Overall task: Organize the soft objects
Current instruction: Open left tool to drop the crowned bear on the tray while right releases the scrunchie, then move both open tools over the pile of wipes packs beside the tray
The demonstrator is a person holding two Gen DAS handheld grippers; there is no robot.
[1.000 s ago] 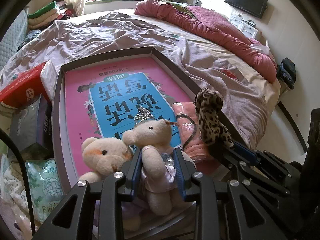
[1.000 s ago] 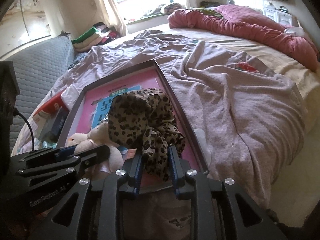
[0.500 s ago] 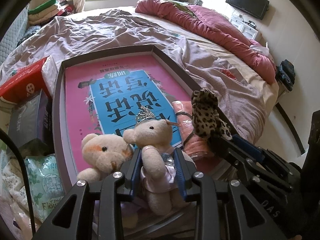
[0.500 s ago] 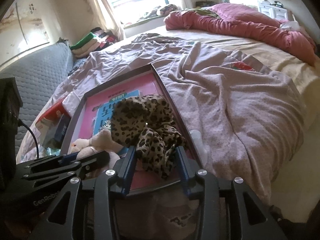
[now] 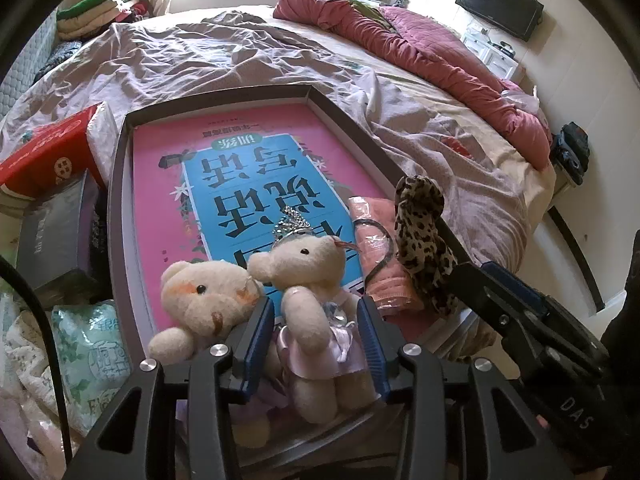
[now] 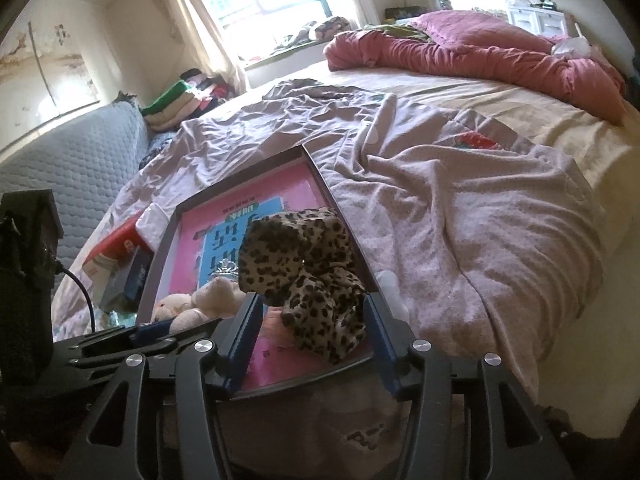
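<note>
A cream teddy bear with a silver crown and lilac dress (image 5: 308, 280) sits at the near end of a dark-framed tray (image 5: 120, 200). My left gripper (image 5: 315, 306) straddles it, its jaws opening, with small gaps between the pads and the bear. A second cream bear (image 5: 200, 296) leans beside it on the left. A leopard-print cloth (image 6: 304, 260) rests on the tray's near right corner over a pink folded cloth (image 5: 376, 248). My right gripper (image 6: 311, 300) is around it with its jaws opening, and the pads no longer press on it.
The tray (image 6: 332, 200) holds a pink and blue book cover and lies on a bed with a mauve blanket (image 6: 460, 208). A red box (image 5: 44, 152), a dark box (image 5: 56, 236) and a tissue pack (image 5: 96, 344) crowd the tray's left side. A red quilt (image 5: 420, 52) lies far back.
Both grippers' jaws have spread apart. The leopard cloth has come free of the right pads and slumped lower onto the tray. The crowned bear is no longer squeezed by the left pads.
</note>
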